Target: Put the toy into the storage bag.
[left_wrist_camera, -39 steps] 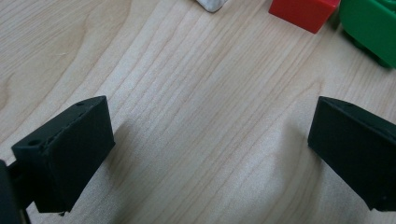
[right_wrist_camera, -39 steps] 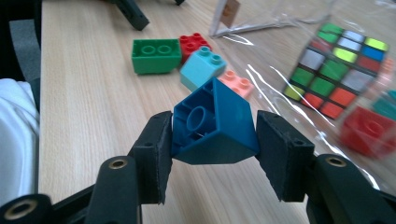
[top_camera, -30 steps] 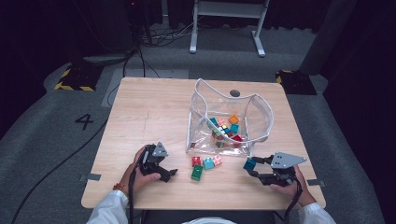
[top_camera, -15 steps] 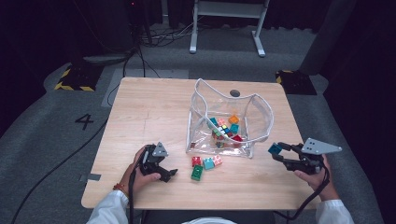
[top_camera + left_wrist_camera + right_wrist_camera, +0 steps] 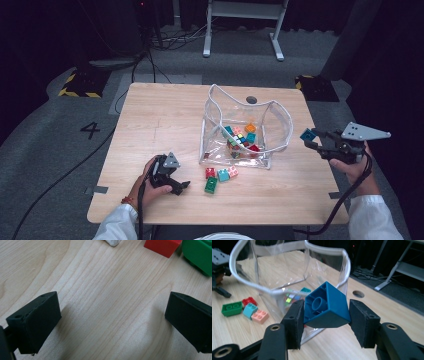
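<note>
A blue building brick (image 5: 326,305) sits tilted, clamped between the jaws of the right gripper (image 5: 325,315), raised just right of the clear plastic bag (image 5: 272,125). The left gripper (image 5: 175,181) rests on the wooden table (image 5: 160,115), jaws apart and empty, near the loose green brick (image 5: 211,185).

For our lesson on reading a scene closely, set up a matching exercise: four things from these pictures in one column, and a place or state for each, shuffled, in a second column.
Things:
1. blue brick
2. green brick
3. puzzle cube
4. left gripper

Places or states:
A. inside the clear bag
B. open, low over the table
C. lying on the table in front of the bag
D. clamped in the right gripper

Pairs: 1-D, 2-C, 3-A, 4-B
</note>
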